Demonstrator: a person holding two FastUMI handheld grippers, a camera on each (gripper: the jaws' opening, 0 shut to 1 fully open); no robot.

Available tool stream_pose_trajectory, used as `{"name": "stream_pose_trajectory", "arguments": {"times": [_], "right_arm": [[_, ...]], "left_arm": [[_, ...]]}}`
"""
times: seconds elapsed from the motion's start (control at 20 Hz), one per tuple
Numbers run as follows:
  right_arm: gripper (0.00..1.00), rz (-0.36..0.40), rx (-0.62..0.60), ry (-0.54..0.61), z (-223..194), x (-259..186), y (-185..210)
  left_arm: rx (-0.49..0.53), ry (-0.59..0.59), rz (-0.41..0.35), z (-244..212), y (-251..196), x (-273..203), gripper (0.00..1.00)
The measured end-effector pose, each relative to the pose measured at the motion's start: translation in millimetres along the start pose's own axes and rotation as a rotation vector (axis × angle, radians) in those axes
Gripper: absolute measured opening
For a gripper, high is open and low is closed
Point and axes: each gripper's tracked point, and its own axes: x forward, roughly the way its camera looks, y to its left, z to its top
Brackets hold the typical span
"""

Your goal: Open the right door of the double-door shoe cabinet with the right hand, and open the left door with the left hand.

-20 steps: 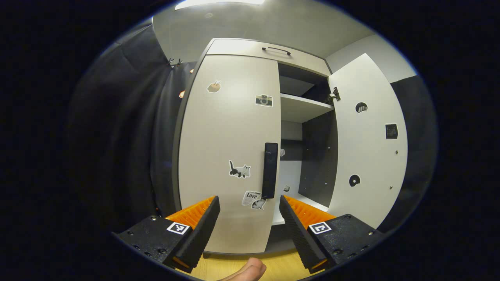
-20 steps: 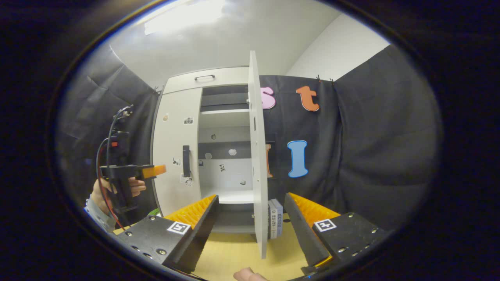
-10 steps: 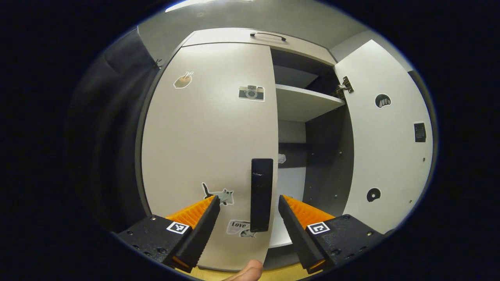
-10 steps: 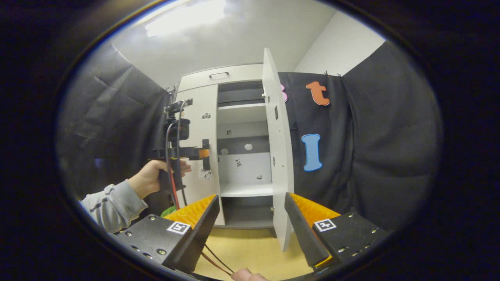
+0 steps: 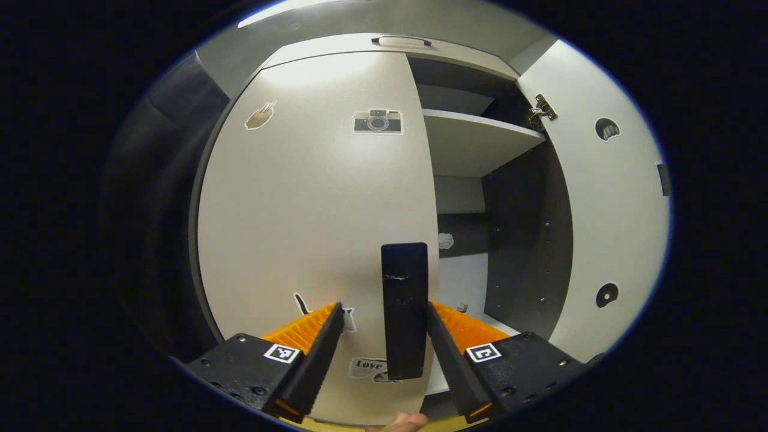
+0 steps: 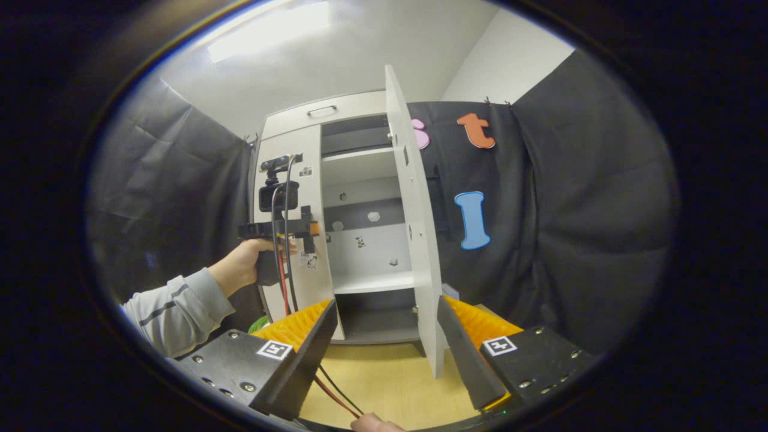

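Left hand-held gripper point(image 5: 384, 336) has closed in, open around handle point(image 5: 405, 309); contact unclear.

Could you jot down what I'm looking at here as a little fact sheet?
Furniture: shoe cabinet
Right door: swung wide open
Left door: shut
Left door handle: dark upright bar, between the left gripper fingers
Left gripper grip: open, not yet pressing the handle
Right gripper: open, holding nothing, back from the cabinet
Inside: shelves
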Motion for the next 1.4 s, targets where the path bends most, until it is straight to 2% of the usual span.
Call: {"name": "stream_pose_trajectory", "arguments": {"times": [0.05, 0.1, 0.15, 0.25, 0.35, 0.45, 0.7, 1.05, 1.4], "right_arm": [[0.99, 0.0, 0.003, -0.002, 0.2, -2.2, -1.9], [0.99, 0.001, 0.007, -0.003, 1.1, -3.2, -2.3], [0.99, 0.001, 0.013, -0.003, 0.6, -4.9, -3.4], [0.99, 0.004, 0.016, -0.008, 2.2, -8.7, -1.9], [0.99, 0.021, 0.006, -0.014, 4.4, -12.8, 2.1], [0.99, 0.036, -0.003, -0.013, 2.1, -14.3, 6.0], [0.99, 0.015, -0.031, 0.012, -6.7, -11.6, 2.5], [0.99, -0.024, 0.004, 0.027, -9.0, -14.3, -4.9], [0.99, -0.01, -0.001, 0.054, -17.0, -13.1, 0.3]], "left_arm": [[0.005, -0.002, -0.007, 1.1, -2.7, 3.7, 0.78], [0.001, 0.019, -0.026, -1.9, -9.0, 3.4, 0.76], [-0.01, 0.032, -0.059, -1.4, -18.5, 0.1, 0.61], [-0.051, 0.058, -0.051, -3.1, -16.3, 1.1, 0.34], [-0.081, 0.074, -0.082, -3.3, -17.7, 3.5, 0.29], [-0.077, 0.097, -0.091, -5.5, -17.0, 1.8, 0.27], [-0.046, 0.111, -0.055, -7.2, -15.8, -6.0, 0.26], [-0.049, 0.123, -0.102, -1.6, -3.8, -53.7, 0.24], [-0.04, 0.133, -0.129, -0.8, 13.0, -92.0, 0.23]]}}
